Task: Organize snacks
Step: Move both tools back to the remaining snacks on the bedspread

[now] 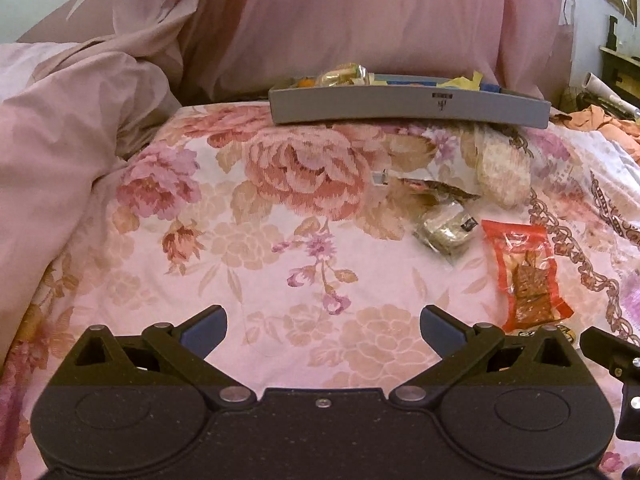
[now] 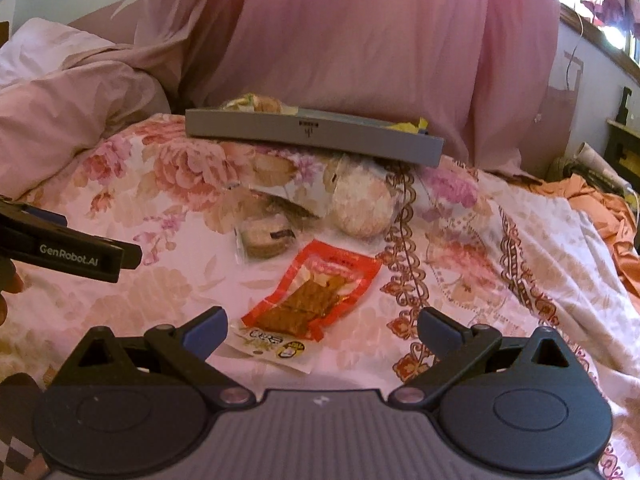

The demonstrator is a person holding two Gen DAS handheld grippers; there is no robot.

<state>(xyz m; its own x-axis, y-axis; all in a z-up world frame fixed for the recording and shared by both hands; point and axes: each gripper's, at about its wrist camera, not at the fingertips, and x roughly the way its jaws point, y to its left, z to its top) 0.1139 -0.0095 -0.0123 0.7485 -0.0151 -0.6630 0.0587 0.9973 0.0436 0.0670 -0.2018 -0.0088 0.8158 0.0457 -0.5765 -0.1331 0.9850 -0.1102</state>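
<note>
A grey tray [image 1: 400,108] [image 2: 312,134] sits at the far side of the floral bedspread and holds several wrapped snacks [image 1: 344,74]. Loose snacks lie in front of it: a red packet with brown pieces [image 1: 524,276] [image 2: 316,292], a clear-wrapped round cake [image 1: 444,230] [image 2: 266,234], a pale round rice cracker [image 1: 502,174] [image 2: 362,204] and a dark crumpled wrapper [image 1: 432,188]. A small white-and-yellow packet [image 2: 276,346] lies under the red packet's near end. My left gripper [image 1: 324,328] is open and empty, left of the snacks. My right gripper [image 2: 320,330] is open, just before the red packet.
A pink duvet [image 1: 60,120] is heaped at the left and a pink curtain [image 1: 360,16] hangs behind the tray. Orange cloth [image 2: 608,208] and clutter lie at the far right. The left gripper's side [image 2: 72,248] shows at the left edge of the right wrist view.
</note>
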